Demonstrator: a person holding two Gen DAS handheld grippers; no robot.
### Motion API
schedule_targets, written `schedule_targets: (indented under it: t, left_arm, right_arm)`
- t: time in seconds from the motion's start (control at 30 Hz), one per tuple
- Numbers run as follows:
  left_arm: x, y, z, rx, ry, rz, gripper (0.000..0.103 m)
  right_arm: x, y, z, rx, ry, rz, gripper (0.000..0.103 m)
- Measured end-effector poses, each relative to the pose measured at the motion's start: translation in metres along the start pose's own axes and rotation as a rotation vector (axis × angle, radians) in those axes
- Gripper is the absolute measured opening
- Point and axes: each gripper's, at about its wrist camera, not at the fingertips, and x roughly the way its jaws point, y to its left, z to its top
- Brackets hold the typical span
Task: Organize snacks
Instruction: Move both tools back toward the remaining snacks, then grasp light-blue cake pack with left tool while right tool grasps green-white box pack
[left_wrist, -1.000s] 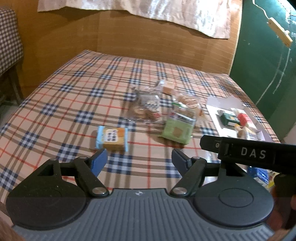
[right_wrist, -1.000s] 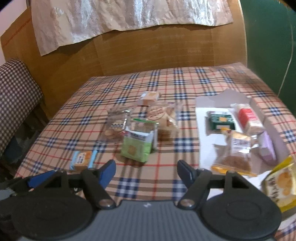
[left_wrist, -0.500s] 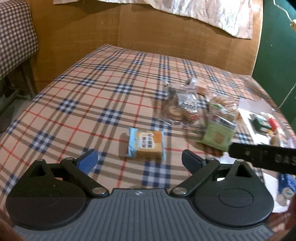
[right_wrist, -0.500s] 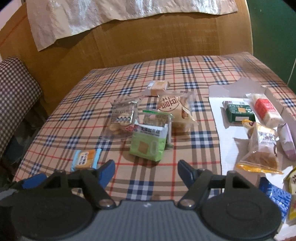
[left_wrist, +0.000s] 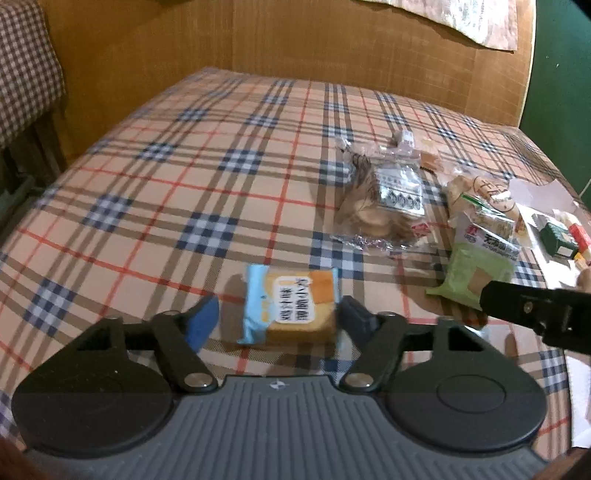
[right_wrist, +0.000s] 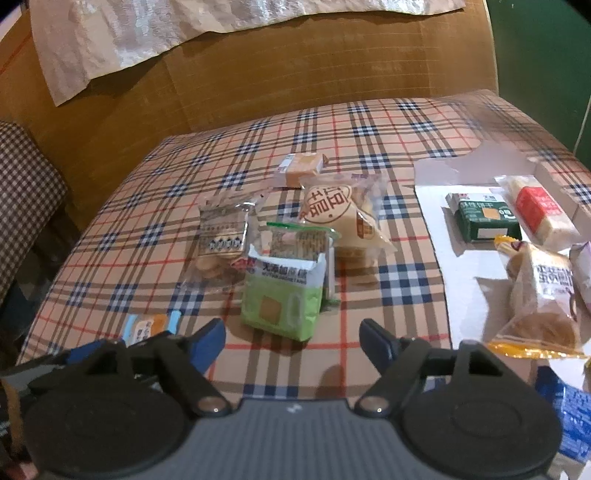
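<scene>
Two grippers work over a plaid cloth (right_wrist: 424, 122).

Loose on the cloth I count five snacks. There is one small blue-and-orange cake pack (left_wrist: 291, 308), one clear biscuit bag (right_wrist: 223, 236), one green box (right_wrist: 282, 291) with its top torn open, one tan bag (right_wrist: 340, 214) with a round brown seal, and one small orange pack (right_wrist: 301, 168) farthest back. To the right lies a white tray (right_wrist: 436, 199). On it I make out a dark green box (right_wrist: 484, 218), a red-labelled pack (right_wrist: 541, 212) and a bread bag (right_wrist: 543, 295). More wrappers at the picture's right edge are cut off, so I cannot count them.

The cake pack lies flat near the front of the cloth, to the left of the green box and well apart from the tray. In the left wrist view its long axis runs side to side across the jaws, with the blue crimped end toward the left finger and the cake end toward the right.

The left gripper (left_wrist: 279, 321) has the cake pack between its fingers, and its jaws are closing. The right finger (left_wrist: 354, 317) is at the pack's edge, while a gap shows by the blue pad, so it has no firm hold yet.

The right gripper (right_wrist: 291, 338) hovers just in front of the green box. Its jaws are spread and opening, with only bare cloth between them.
</scene>
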Motion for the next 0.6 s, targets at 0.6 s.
schedule_targets:
  t: [0.6]
  left_arm:
    - [-0.004, 0.009, 0.01, -0.039, -0.046, 0.004, 0.059]
  right_arm:
    - [0.048, 0.019, 0.012, 0.041, -0.006, -0.09, 0.081]
